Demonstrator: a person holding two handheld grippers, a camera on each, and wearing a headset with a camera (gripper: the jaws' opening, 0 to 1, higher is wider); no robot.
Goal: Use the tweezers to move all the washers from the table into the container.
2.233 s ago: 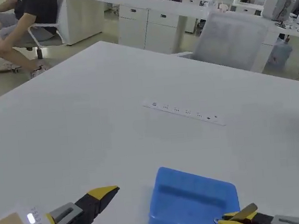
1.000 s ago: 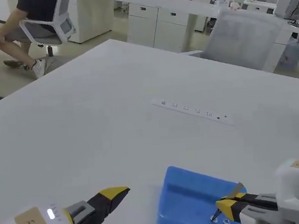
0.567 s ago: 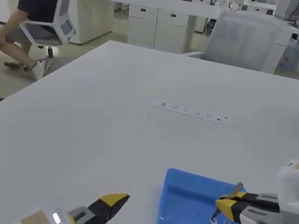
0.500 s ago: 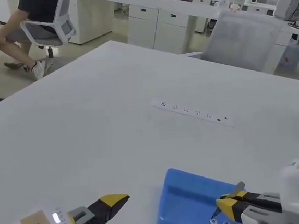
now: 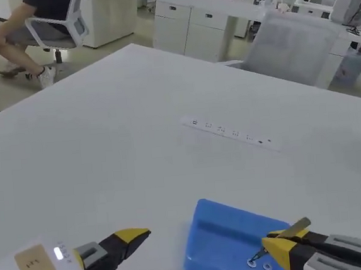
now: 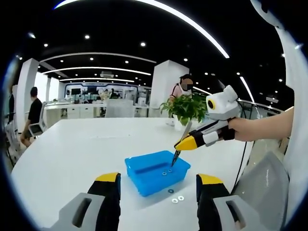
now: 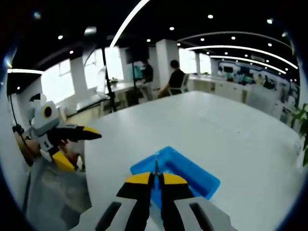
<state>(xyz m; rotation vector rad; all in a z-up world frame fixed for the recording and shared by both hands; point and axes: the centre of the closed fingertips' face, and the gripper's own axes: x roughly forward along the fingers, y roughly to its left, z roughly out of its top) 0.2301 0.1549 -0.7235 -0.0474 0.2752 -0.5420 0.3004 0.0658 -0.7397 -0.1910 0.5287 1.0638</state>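
Holding the tweezers (image 5: 296, 228) in the right tool (image 5: 274, 245), jaws pinched tight on them, tip low over the floor of the blue container (image 5: 227, 232). A couple of seconds back, parked at the container's near edge; since then brought in over the inside and kept there. Just under the tip, two washers (image 5: 251, 263) lying flat inside the container, apparently let go, though contact with the tip too fine to rule out. Reads as a delivery just finished, with lifting out and going back for more as the likely next step. Left tool (image 5: 131, 236) idle to the left of the container, barely shifted, jaws spread wide with nothing between.

Added by the left gripper view, past what the head view's lower edge takes in: loose washers (image 6: 177, 198) on the bench (image 6: 72, 154), just outside the container's near wall, two together and perhaps a third close by. So, not done yet. Added by the right gripper view: a look straight down the tweezers into the container, left tool off to the container's left and well apart from it.
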